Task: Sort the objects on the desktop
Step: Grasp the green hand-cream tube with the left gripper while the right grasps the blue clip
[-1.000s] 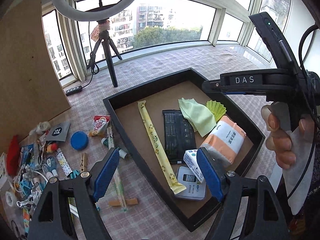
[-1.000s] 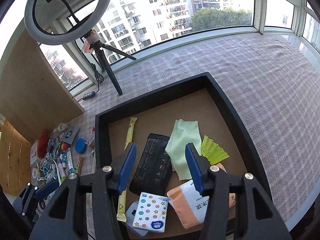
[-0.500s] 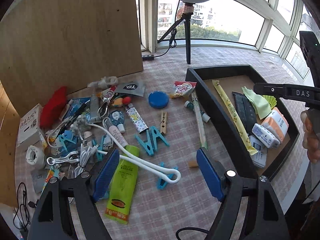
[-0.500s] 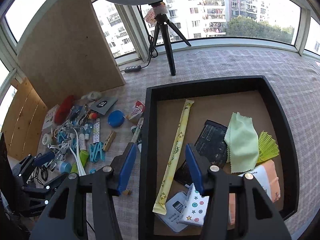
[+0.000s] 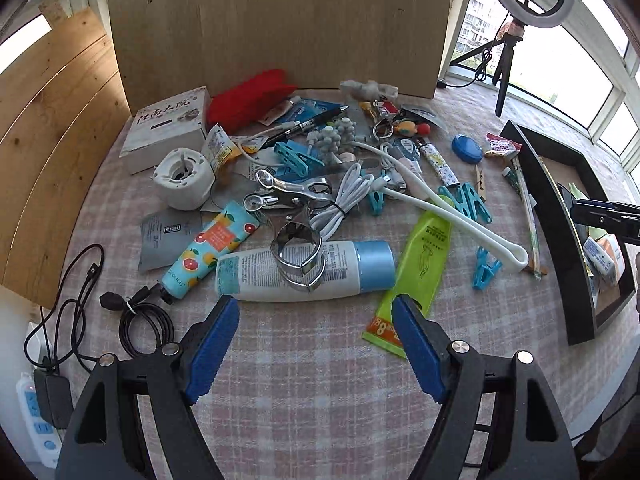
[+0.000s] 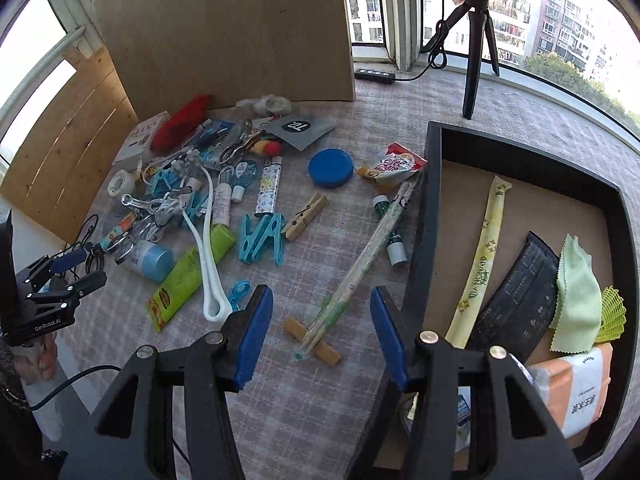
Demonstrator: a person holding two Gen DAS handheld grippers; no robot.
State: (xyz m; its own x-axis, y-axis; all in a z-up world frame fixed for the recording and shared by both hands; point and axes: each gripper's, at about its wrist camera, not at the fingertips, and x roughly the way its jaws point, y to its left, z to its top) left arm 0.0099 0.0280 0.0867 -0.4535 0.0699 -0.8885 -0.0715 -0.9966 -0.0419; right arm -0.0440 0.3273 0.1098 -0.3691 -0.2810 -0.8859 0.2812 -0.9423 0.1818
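both my jaws hang spread and empty over the desk (image 5: pixel 320 400). left of the black tray (image 6: pixel 424 200), the metal clip (image 5: pixel 294 216) lies tangled across the white bottle (image 5: pixel 304 270); i think grabbing the bottle could drag the clip and the white cable (image 5: pixel 348 196) along.

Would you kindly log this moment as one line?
left gripper: open, empty, over clutter | right gripper: open, empty, above chopsticks | tray: partly filled

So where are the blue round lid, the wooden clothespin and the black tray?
Blue round lid (image 6: pixel 331 168), right wrist view, centre of its top.
Wooden clothespin (image 6: pixel 305 217), right wrist view, middle of its body.
Black tray (image 6: pixel 418 236), right wrist view, left wall.
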